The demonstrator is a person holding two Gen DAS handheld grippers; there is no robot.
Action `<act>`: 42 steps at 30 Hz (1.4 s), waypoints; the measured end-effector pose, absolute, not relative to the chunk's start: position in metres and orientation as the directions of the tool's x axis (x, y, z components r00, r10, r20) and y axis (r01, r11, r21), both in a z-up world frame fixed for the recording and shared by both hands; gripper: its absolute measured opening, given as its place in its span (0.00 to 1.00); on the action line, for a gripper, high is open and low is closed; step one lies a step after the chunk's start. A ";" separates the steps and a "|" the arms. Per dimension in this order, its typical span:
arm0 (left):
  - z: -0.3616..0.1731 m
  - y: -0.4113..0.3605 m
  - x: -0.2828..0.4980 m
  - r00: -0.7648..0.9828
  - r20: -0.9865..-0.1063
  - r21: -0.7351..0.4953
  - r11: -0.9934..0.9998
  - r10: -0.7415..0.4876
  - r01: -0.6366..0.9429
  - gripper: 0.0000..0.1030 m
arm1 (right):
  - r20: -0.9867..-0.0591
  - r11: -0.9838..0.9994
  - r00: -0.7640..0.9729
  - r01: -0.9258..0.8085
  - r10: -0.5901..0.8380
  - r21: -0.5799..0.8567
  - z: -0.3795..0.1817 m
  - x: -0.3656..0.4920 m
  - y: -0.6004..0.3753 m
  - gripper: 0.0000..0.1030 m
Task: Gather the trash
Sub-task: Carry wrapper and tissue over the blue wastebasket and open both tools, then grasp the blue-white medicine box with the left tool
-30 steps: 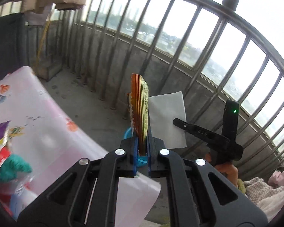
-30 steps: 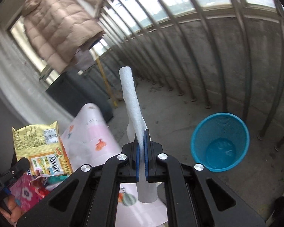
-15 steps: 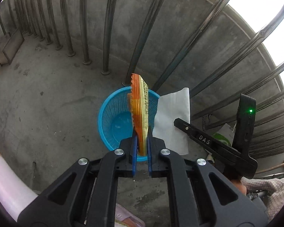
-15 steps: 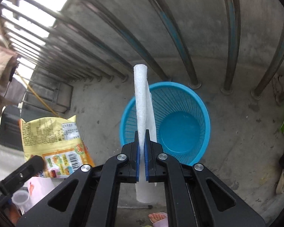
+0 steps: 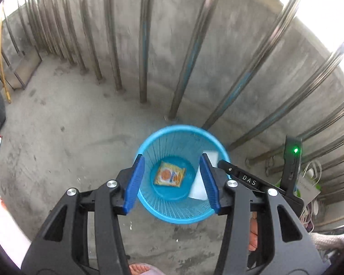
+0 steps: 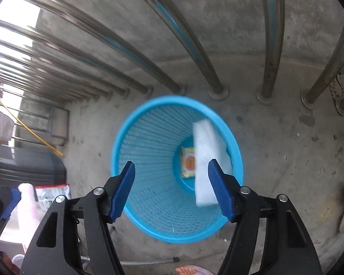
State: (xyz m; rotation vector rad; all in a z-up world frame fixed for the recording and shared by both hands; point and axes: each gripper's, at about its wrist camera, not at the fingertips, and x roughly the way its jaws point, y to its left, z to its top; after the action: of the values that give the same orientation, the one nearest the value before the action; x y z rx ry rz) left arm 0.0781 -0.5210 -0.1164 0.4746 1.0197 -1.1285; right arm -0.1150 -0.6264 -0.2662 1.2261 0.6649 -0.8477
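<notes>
Your left gripper (image 5: 172, 183) and right gripper (image 6: 172, 190) are both hanging released, jaws wide apart, directly over the blue mesh basket (image 5: 149, 208). Between your left fingers, the orange snack packet (image 5: 170, 177) is lying flat on the basket floor, its print unreadable. The white tissue (image 6: 203, 160) is leaning against the wall by your right finger, long axis running rim to floor, while "DAS" is showing on the right gripper's body.

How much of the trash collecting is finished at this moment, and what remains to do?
Done: the yellow snack wrapper lies on the bottom of the blue basket, and the white paper is inside it, leaning against the wall. In hand: nothing; the left hand-held gripper and the right hand-held gripper are both open above the basket. Left: possibly the packet beside the pink bottle.
</notes>
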 end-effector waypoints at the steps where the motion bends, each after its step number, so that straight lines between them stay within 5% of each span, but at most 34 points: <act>1: -0.104 -0.511 0.078 0.078 -0.838 -0.174 0.400 -0.540 0.900 0.46 | -0.808 0.119 0.553 0.833 -0.202 0.540 -0.265 -0.118 -0.627 0.63; 10: 0.012 -0.382 0.065 0.224 -0.685 -0.181 0.460 -0.693 0.869 0.55 | -0.638 0.275 0.744 0.667 -0.199 0.693 -0.174 -0.106 -0.580 0.63; 21: 0.053 -0.170 0.042 0.455 -0.614 -0.088 0.629 -0.645 0.772 0.55 | -0.499 0.588 0.841 0.300 0.208 0.751 -0.063 0.008 -0.452 0.63; 29: 0.056 -0.023 0.023 0.577 -0.569 -0.119 0.753 -0.586 0.648 0.55 | -0.512 0.765 0.775 0.057 0.372 0.642 -0.006 0.095 -0.337 0.63; 34: 0.034 0.042 0.016 0.608 -0.604 -0.149 0.822 -0.516 0.549 0.49 | -0.616 0.842 0.697 0.030 0.368 0.538 -0.008 0.130 -0.292 0.63; 42: 0.002 0.102 0.023 0.631 -0.624 -0.208 0.877 -0.460 0.434 0.48 | -0.670 0.861 0.650 0.046 0.359 0.506 -0.014 0.118 -0.258 0.10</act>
State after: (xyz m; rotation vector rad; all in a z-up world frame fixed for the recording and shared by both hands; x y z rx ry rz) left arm 0.0226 0.1018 0.0021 -0.0390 0.7254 -0.5116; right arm 0.1177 -0.2580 -0.0142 0.5174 0.8541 0.1867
